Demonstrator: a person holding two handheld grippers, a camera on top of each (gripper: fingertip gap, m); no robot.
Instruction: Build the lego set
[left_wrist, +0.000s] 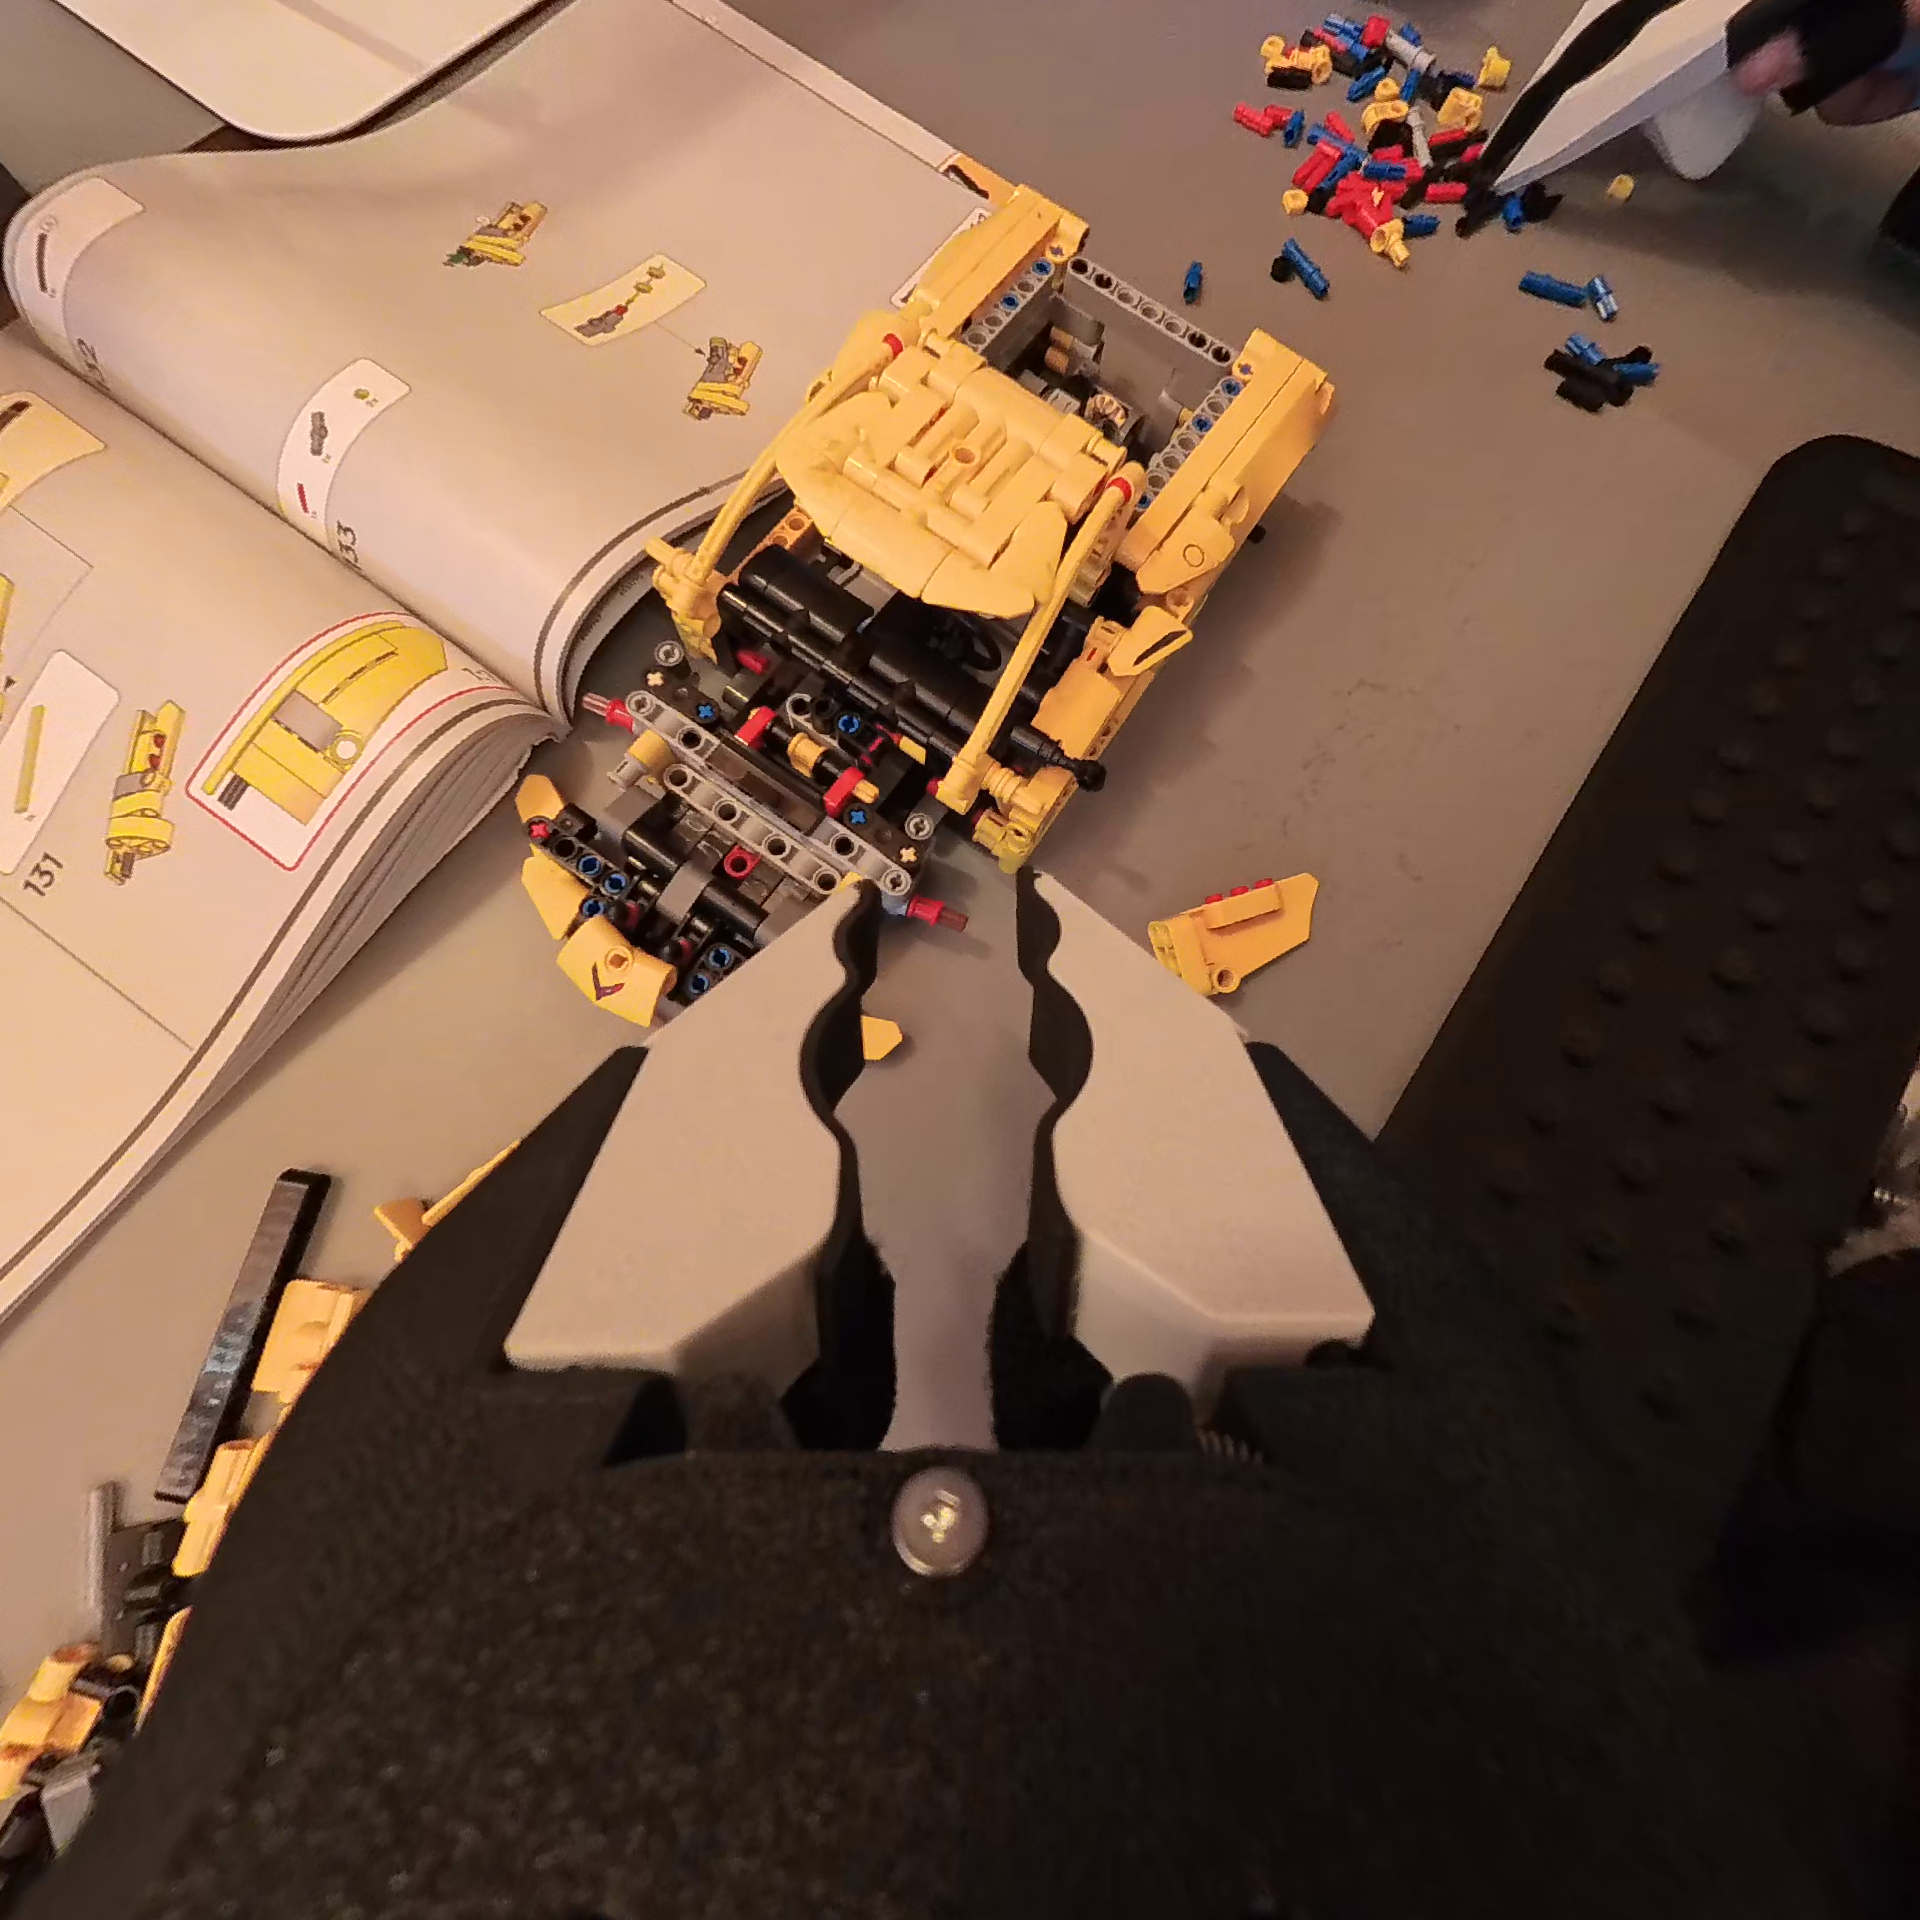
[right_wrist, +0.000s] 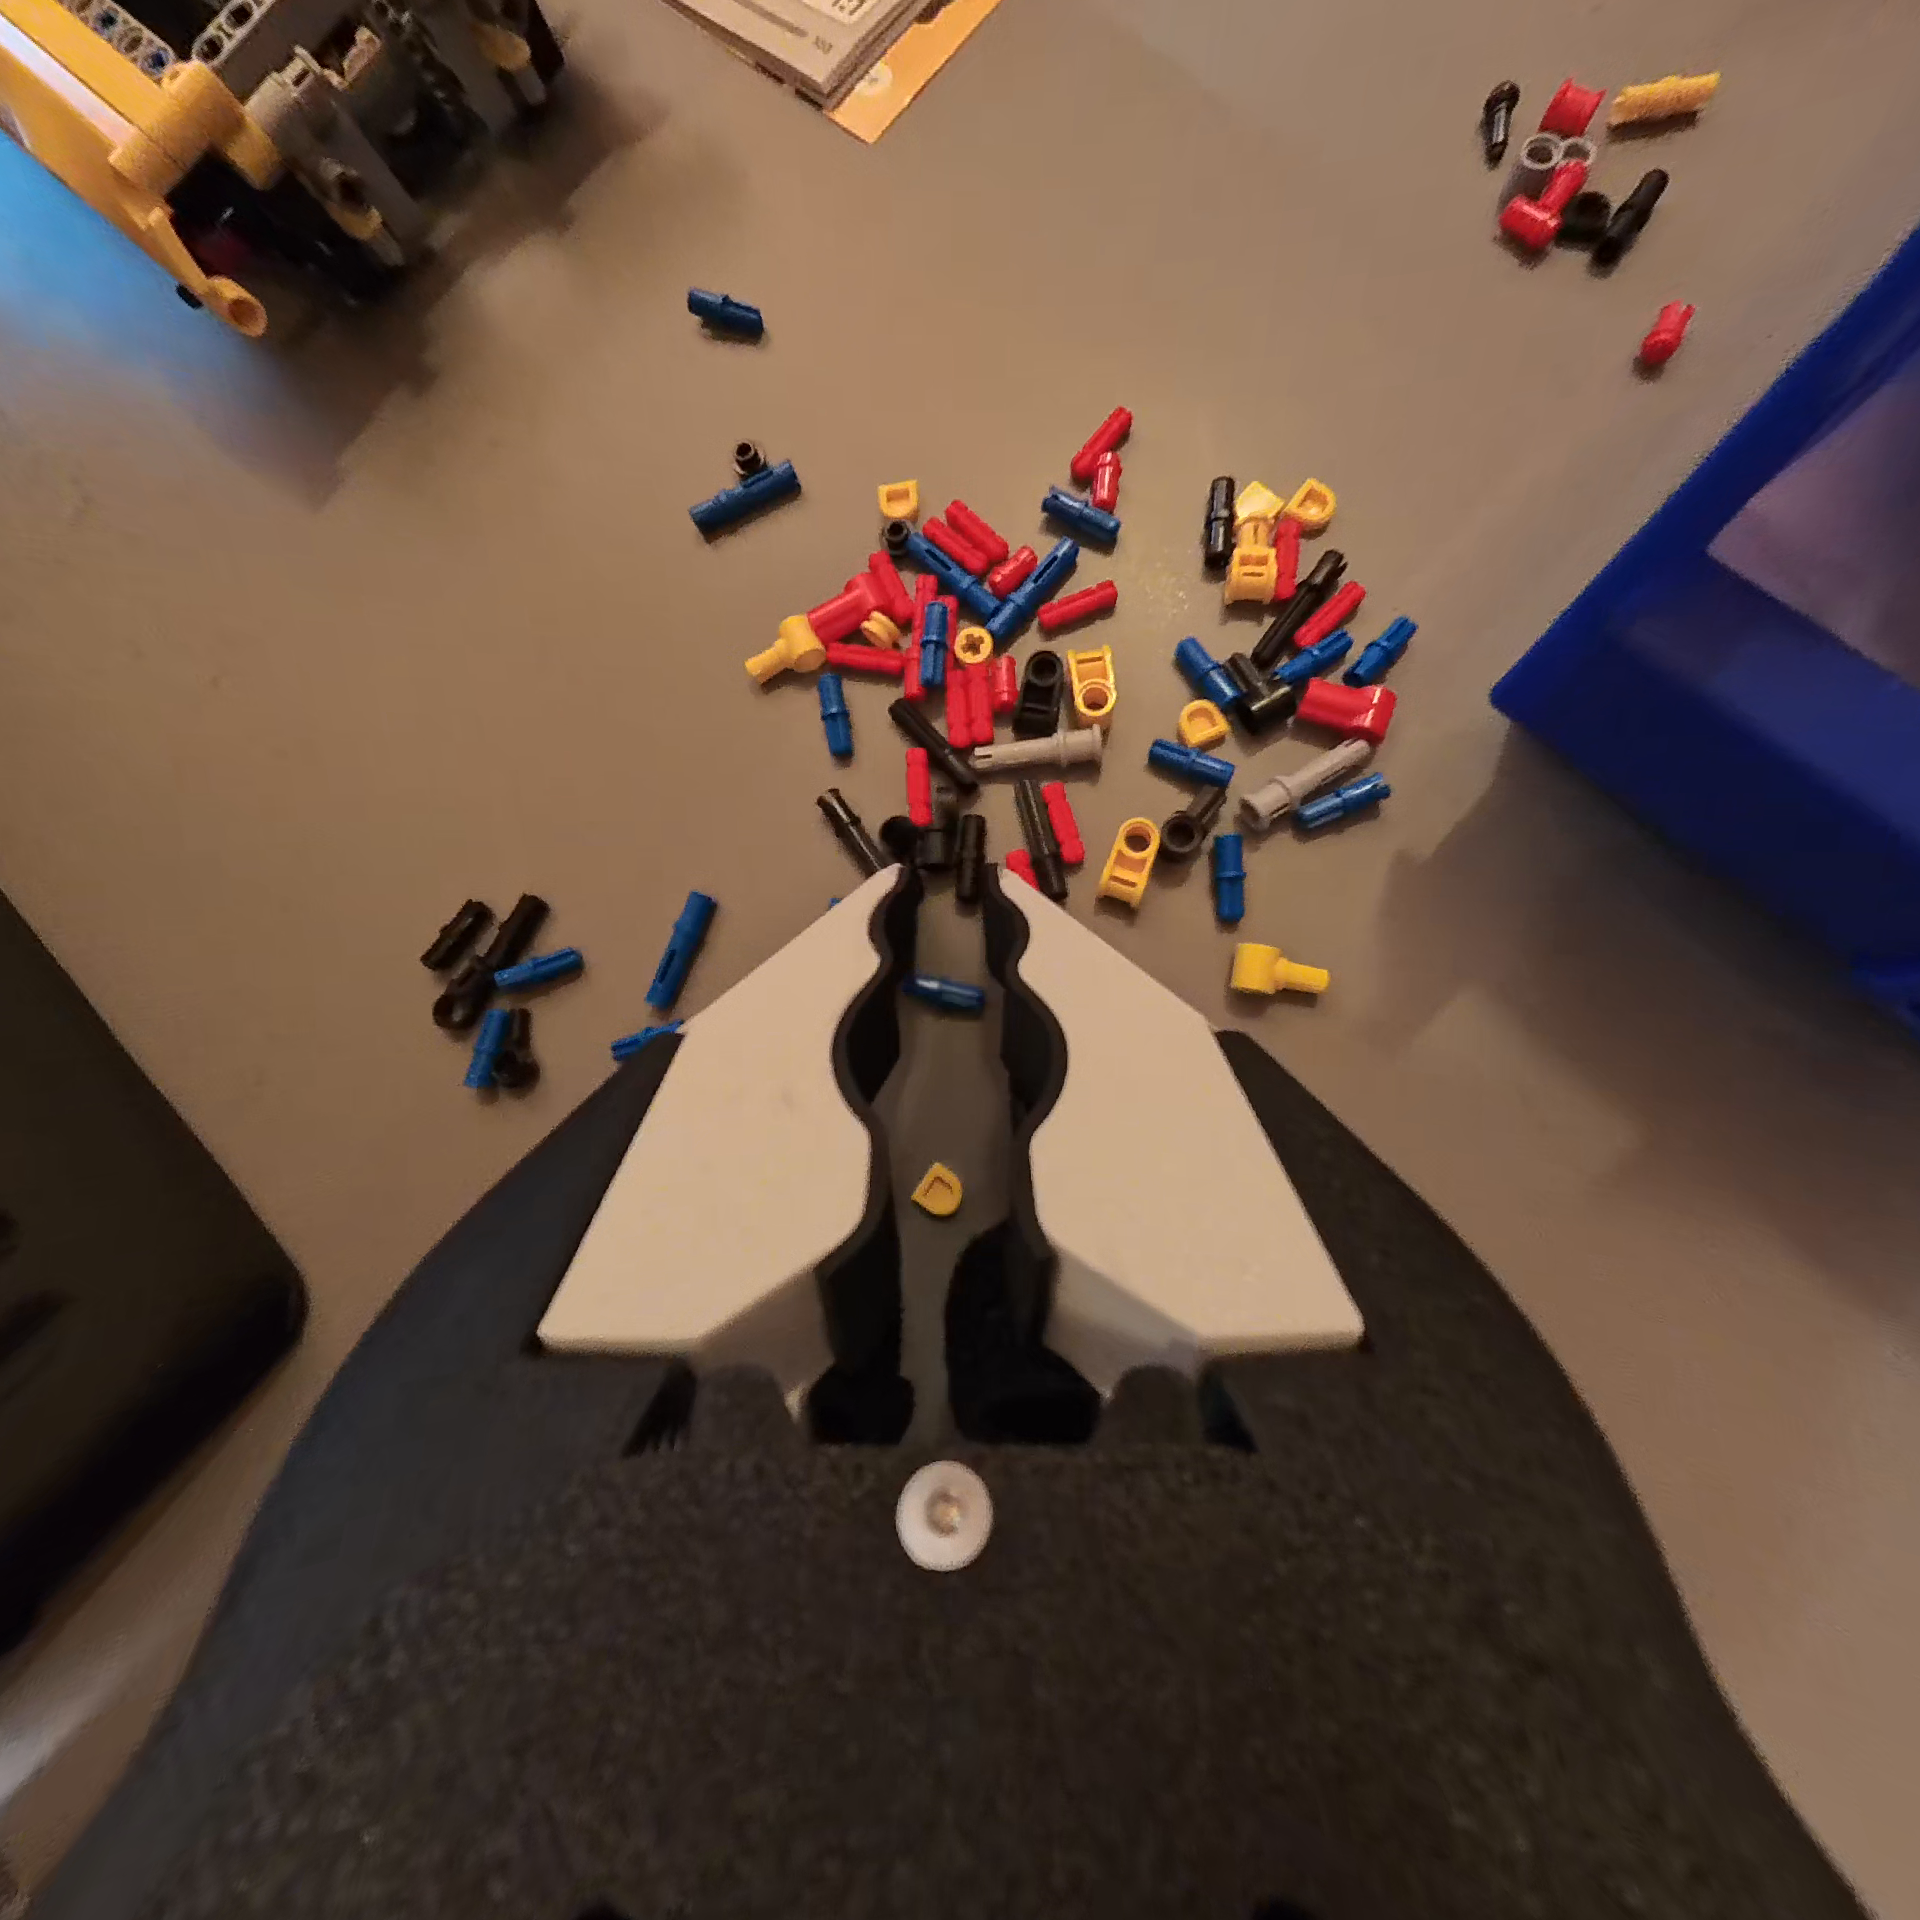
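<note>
While left gripper (left_wrist: 940, 894) hangs over table (left_wrist: 1455, 665), fingers parted with nothing between them, tips sit just beside front end of yellow car model (left_wrist: 935, 582). Car stands mid-table, rear overlapping corner of open instruction book (left_wrist: 312, 468). Loose yellow panel (left_wrist: 1236, 930) lies just right of tips. Right gripper (right_wrist: 951, 883) held half open, empty, tips at near edge of pile of small pins (right_wrist: 1049, 665), black pin (right_wrist: 969, 854) right at tips. Blue bin (right_wrist: 1766, 644) near table's right edge.
</note>
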